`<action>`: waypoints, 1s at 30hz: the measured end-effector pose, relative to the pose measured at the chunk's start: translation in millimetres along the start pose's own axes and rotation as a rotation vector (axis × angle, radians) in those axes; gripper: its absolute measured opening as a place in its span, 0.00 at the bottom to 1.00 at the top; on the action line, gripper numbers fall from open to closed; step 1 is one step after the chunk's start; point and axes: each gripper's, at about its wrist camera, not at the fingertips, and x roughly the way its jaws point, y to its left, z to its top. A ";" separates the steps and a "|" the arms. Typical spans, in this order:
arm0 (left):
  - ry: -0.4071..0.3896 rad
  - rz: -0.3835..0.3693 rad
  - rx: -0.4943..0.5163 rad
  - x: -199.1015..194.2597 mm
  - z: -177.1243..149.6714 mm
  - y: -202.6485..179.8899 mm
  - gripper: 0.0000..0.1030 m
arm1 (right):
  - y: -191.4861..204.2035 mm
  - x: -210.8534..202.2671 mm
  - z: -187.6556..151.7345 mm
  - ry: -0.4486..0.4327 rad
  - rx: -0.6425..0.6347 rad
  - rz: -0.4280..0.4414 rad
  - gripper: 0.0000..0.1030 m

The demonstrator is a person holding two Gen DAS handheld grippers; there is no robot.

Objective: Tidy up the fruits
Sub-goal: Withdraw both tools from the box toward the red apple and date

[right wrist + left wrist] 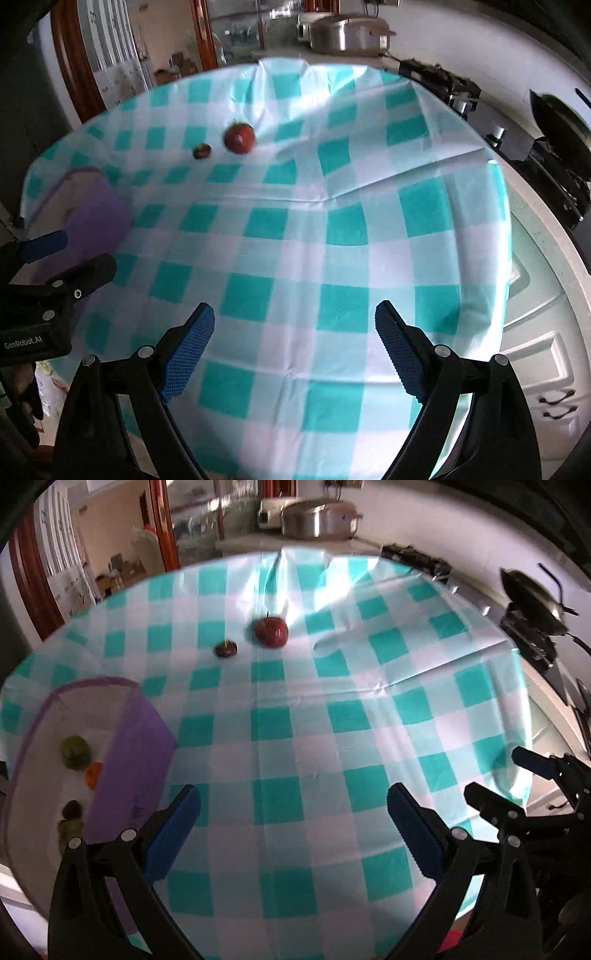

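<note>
A red apple (271, 631) and a small dark fruit (225, 649) lie on the far part of the checked tablecloth; both also show in the right wrist view, the apple (239, 138) and the dark fruit (201, 150). A purple basket (136, 749) at the left holds a green fruit (75, 752), an orange fruit (93, 774) and a dark fruit (72, 809). My left gripper (293, 812) is open and empty above the cloth, right of the basket. My right gripper (295, 328) is open and empty above the cloth's near part.
The teal and white checked tablecloth (332, 738) covers the table. The right gripper shows at the left view's right edge (517, 790). A metal pot (317, 517) stands behind the table; a stove with a pan (557, 122) is at the right.
</note>
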 end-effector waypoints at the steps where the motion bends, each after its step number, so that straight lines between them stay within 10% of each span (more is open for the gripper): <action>1: 0.017 0.001 -0.007 7.6 3.1 1.3 0.98 | -1.1 8.9 3.6 0.010 -0.005 0.007 0.82; 11: 0.160 0.059 -0.134 130.6 37.8 33.7 0.98 | 2.8 112.7 65.6 0.065 -0.111 0.093 0.82; 30: -0.030 0.114 -0.214 220.1 76.8 93.2 0.98 | 60.7 253.2 203.6 -0.098 -0.218 0.134 0.82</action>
